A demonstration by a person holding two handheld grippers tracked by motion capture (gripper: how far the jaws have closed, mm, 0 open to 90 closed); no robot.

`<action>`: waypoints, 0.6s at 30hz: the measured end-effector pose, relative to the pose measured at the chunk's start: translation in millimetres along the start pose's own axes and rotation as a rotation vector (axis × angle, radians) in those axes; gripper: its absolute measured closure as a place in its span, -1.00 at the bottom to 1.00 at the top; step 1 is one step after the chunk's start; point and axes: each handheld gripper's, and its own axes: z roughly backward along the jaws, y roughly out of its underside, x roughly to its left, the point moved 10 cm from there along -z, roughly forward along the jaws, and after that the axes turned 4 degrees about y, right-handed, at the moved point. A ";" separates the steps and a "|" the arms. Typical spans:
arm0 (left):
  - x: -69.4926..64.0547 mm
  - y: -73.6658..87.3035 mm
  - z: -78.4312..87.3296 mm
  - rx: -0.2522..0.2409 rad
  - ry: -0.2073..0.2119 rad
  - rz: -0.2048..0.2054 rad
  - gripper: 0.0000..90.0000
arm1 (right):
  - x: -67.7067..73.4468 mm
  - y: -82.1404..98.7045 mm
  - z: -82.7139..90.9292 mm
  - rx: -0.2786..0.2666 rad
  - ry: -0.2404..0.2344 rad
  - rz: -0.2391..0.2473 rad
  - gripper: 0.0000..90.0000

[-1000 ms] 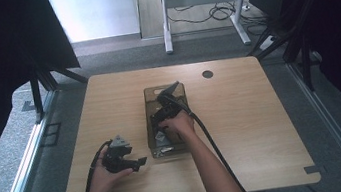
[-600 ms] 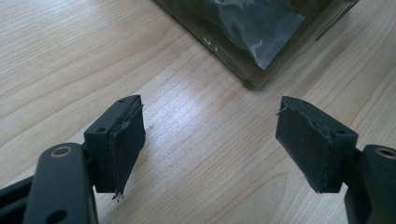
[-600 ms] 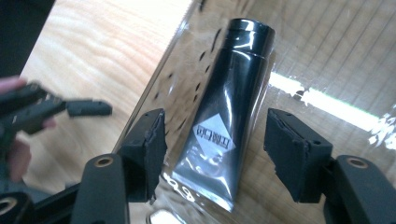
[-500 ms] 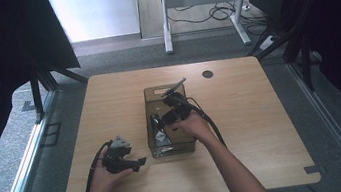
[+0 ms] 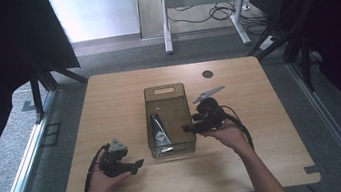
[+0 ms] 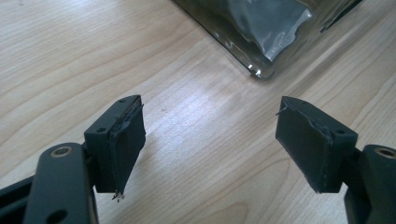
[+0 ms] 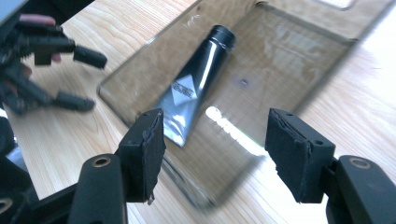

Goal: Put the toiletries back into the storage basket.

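bin: clear smoky plastic bin (image 5: 165, 92) mid worktop (image 5: 107, 94), long axis running away from the person
tube: dark tube (image 5: 158, 130) lying flat inside bin, near-left part, cap (image 7: 222, 33) pointing to the bin's far end
left hand-held gripper (image 5: 135, 164): near-left of bin, just off its near corner, low over the worktop, jaws spread, nothing between them
right hand-held gripper (image 5: 187, 128): at bin's right wall, pointing into the bin, jaws spread wide, empty

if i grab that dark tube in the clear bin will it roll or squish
The tube has a flat crimped tail end, so it probably won't roll far. Its glossy, slightly dented-looking body suggests soft walls that may squish and slip between pads. It lies flat on the floor of the bin, so it likely needs pinching from above.
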 end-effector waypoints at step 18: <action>5.8 5.8 -2.7 0.016 -0.064 -0.002 -0.46 | -78.5 115.7 39.1 -0.092 0.108 -0.078 -0.15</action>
